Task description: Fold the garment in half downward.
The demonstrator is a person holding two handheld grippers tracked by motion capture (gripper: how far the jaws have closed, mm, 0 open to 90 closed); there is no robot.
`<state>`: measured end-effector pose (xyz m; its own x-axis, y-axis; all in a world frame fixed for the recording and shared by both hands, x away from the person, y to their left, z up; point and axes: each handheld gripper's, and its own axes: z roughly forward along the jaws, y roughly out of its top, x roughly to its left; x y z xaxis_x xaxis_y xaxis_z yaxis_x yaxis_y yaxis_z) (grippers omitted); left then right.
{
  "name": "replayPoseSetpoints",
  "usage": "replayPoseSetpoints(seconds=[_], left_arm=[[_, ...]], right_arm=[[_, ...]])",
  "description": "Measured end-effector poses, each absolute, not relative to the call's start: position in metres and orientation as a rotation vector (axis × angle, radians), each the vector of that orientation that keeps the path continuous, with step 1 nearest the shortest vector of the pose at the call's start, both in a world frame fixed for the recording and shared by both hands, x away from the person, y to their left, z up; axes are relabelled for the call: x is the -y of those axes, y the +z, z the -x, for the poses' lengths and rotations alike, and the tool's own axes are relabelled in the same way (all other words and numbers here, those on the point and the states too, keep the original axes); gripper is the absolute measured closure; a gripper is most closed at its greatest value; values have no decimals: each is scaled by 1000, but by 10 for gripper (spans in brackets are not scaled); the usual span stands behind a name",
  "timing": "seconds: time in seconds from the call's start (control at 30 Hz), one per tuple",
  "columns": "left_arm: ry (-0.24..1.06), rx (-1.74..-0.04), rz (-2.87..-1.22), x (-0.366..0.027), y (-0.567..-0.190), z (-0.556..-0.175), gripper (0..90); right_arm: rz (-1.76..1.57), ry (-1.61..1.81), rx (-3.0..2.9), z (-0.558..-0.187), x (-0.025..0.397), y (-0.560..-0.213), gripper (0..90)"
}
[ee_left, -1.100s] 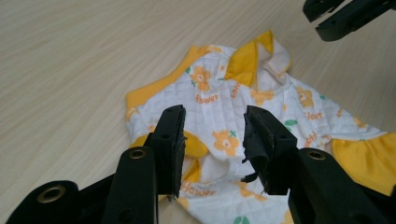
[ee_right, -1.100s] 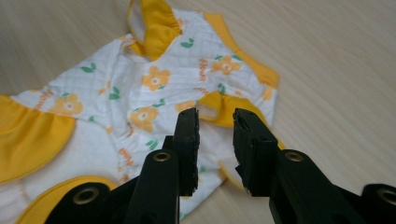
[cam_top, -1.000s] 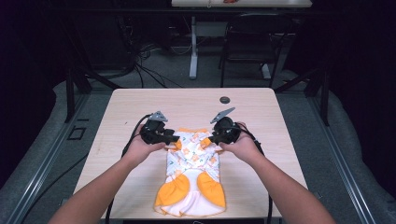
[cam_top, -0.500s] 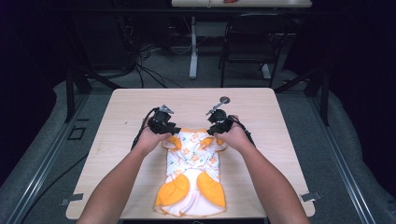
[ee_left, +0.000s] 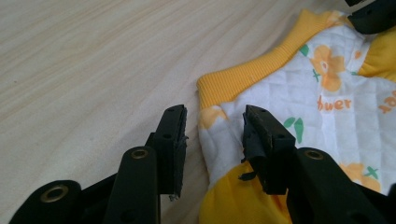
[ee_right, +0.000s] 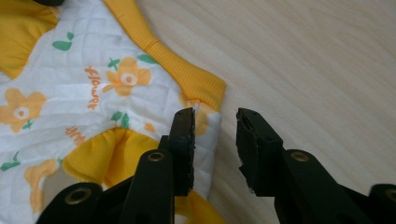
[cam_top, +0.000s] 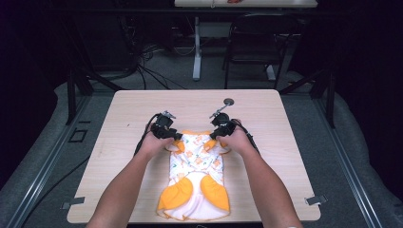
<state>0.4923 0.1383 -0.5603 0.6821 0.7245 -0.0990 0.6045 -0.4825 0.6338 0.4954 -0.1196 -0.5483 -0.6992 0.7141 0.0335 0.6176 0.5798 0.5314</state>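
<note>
Quilted baby top [cam_top: 195,173] lies flat mid-worktop [cam_top: 119,118], my left gripper [ee_left: 212,135] and right gripper [ee_right: 215,135] spread-fingered astride its two collar-end corners, so pinching both looks next, likely for folding.

Garment [cam_top: 196,175]: white quilted fabric, grid-stitch pattern, printed with orange flowers, small green leaves and orange lettering. Ribbed collar band [ee_left: 254,77] solid yellow-orange. Ruffled sleeves [ee_right: 109,149] same yellow-orange; two rounded orange panels [cam_top: 176,195] at the near end, white hem below them. Surface [cam_top: 123,123]: light wood grain, pale tan. Left gripper [ee_left: 212,140] and right gripper [ee_right: 215,140]: matte black fingers, brass-coloured rivet eyes. Small round dark grey disc [cam_top: 229,101] on the far part of the surface. Floor [cam_top: 43,156] grey.
</note>
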Motion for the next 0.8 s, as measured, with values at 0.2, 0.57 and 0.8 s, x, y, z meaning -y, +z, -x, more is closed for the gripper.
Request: replayPoseSetpoints(seconds=[0.2, 0.57, 0.8], left_arm=[[249, -1014, -2255, -139, -562, -492, 590], [221, -1008, -2295, -135, -566, -490, 709], [189, -1015, -2291, -135, -565, -490, 815]], right_arm=[[-1111, 683, -2647, -496, 116, -555, 653], [-1138, 692, -2665, -495, 114, -556, 776], [-1160, 732, -2650, -493, 114, -558, 849]])
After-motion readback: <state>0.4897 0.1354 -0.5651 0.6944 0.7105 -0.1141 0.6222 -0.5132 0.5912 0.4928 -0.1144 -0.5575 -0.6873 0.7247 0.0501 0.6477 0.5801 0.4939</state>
